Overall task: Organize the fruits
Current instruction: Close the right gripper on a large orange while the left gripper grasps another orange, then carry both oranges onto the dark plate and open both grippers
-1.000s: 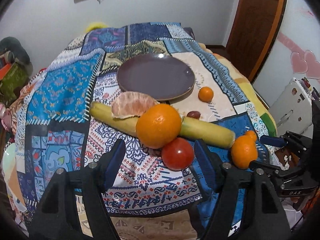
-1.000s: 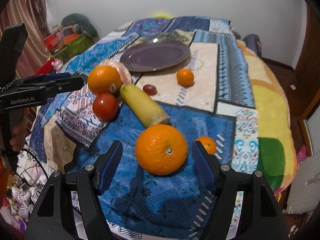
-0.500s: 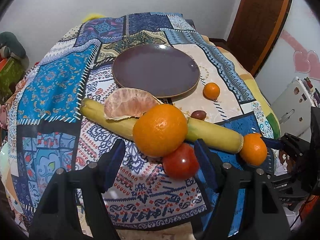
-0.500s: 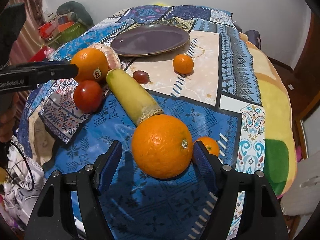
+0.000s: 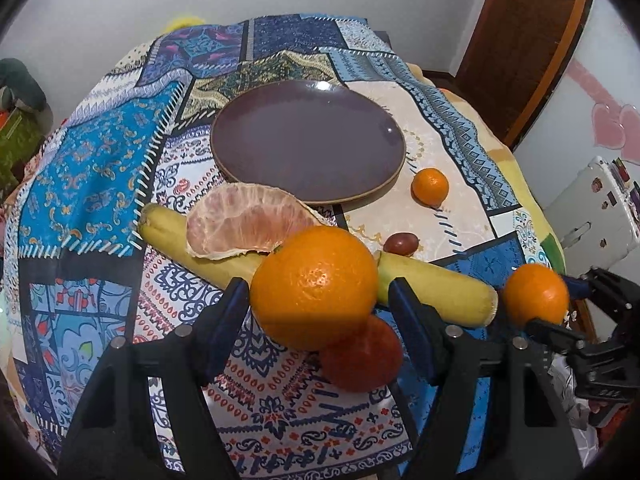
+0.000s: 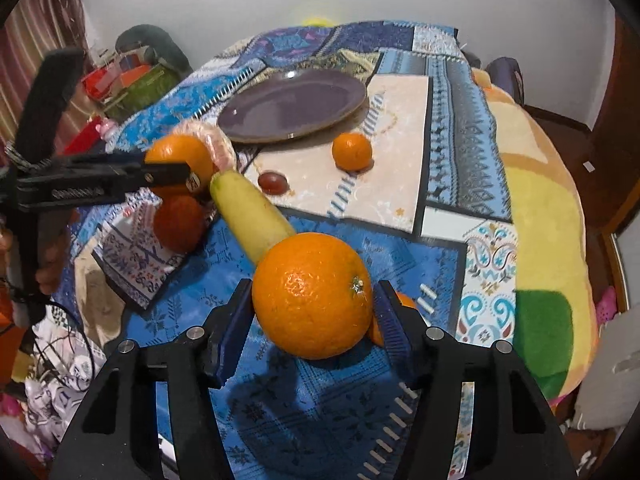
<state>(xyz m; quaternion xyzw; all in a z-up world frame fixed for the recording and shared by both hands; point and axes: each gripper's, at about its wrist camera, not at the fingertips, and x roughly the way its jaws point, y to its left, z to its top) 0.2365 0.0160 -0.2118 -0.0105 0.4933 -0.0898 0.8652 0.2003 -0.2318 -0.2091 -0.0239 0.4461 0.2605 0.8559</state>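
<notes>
My left gripper (image 5: 316,304) is shut on a large orange (image 5: 314,288), with a red tomato (image 5: 362,354) just below it. My right gripper (image 6: 314,308) is shut on a second large orange (image 6: 314,294) and holds it above the blue cloth; this orange also shows in the left wrist view (image 5: 536,294). A small tangerine (image 6: 406,304) peeks out behind the right finger. The empty purple plate (image 5: 308,140) lies beyond. A peeled citrus piece (image 5: 244,220) rests on a long yellow banana (image 5: 436,288).
A small tangerine (image 5: 430,186) and a dark grape (image 5: 400,243) lie right of the plate on the patchwork cloth (image 5: 88,172). The cloth drops off at the near edge. Clutter (image 6: 132,80) stands at the far left; a door (image 5: 528,36) at the right.
Both grippers have closed onto their oranges, and both oranges now sit higher and nearer in the views. The left view has moved in toward the plate.
</notes>
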